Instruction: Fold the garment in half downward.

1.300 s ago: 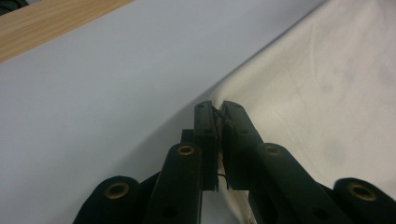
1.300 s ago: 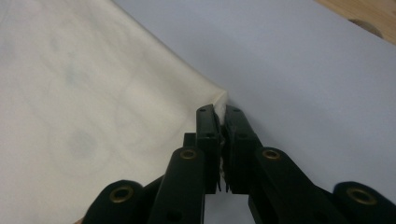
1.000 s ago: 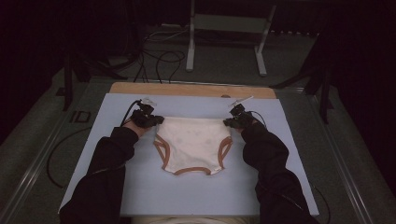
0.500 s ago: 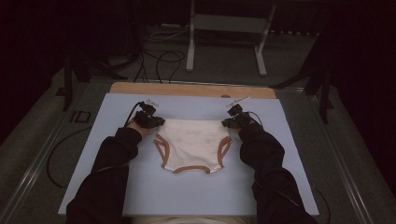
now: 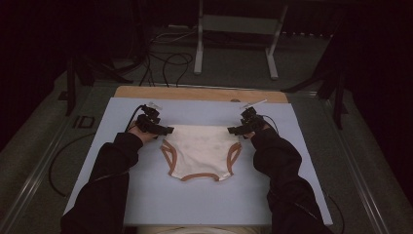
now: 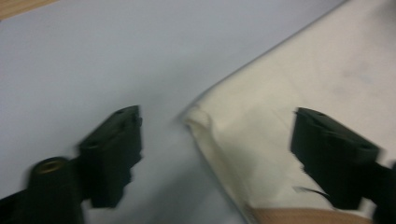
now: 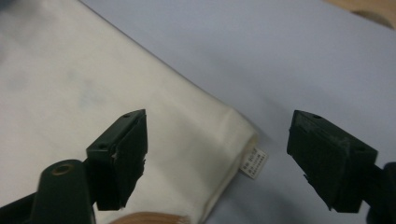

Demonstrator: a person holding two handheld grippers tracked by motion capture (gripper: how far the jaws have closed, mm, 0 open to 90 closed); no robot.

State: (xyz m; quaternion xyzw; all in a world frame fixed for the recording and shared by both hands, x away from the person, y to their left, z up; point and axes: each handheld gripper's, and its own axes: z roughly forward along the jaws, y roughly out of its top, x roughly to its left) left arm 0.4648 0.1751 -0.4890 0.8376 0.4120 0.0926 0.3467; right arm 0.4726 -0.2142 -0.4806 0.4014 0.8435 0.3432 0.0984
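Observation:
Cream briefs (image 5: 202, 148) with brown trim lie flat on the light blue mat (image 5: 146, 204), waistband away from the person. My left gripper (image 5: 165, 130) sits at the waistband's left corner. Its jaws have just been opening and now stand wide apart, with the cloth corner (image 6: 196, 116) lying loose between them (image 6: 217, 116). My right gripper (image 5: 234, 130) is at the waistband's right corner. It too has just been opening, and its jaws (image 7: 219, 116) straddle the corner of the briefs (image 7: 93, 84) and a small white label (image 7: 254, 163) without pressing on them.
A wooden board edge (image 5: 195, 92) shows beyond the mat's far side. Behind it on the floor stand a metal frame's legs (image 5: 198, 48) and loose black cables (image 5: 165, 63). Dark sleeves reach in from the bottom of the high view.
Both grippers' jaws have parted at the waistband corners and the cloth is let go. The hands have hardly shifted, and the briefs lie where they were.

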